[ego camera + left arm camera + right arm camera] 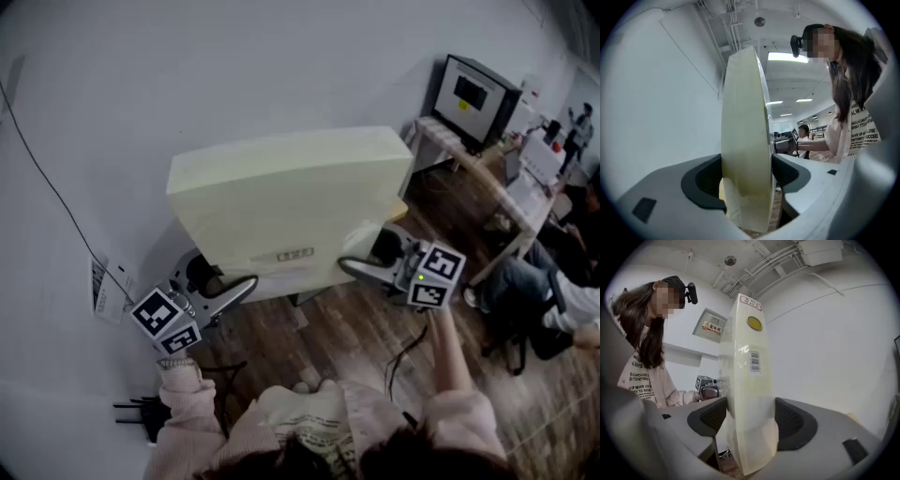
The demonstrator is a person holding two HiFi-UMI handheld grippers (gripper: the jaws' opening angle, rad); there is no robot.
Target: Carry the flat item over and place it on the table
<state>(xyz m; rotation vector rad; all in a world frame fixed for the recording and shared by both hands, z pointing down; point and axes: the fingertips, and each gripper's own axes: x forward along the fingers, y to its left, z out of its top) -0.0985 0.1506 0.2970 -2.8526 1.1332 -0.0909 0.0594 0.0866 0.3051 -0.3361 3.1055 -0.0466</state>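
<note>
A flat, pale yellow slab (291, 202) in clear wrap is held up on edge in front of me, close to a white wall. My left gripper (239, 289) clamps its lower left edge and my right gripper (361, 270) clamps its lower right edge. In the left gripper view the slab (743, 117) stands upright between the jaws of the left gripper (746, 183), and both dark pads press on it. The right gripper view shows the slab (745, 366), with a barcode label and a yellow sticker, squeezed the same way in the right gripper (749, 420).
A desk (441, 141) with a dark monitor (473, 94) stands at the upper right, and seated people (553, 291) are beside it. Wooden floor (347, 328) lies below me. A paper sheet (101, 286) hangs on the wall at left, above a black stand (141, 410).
</note>
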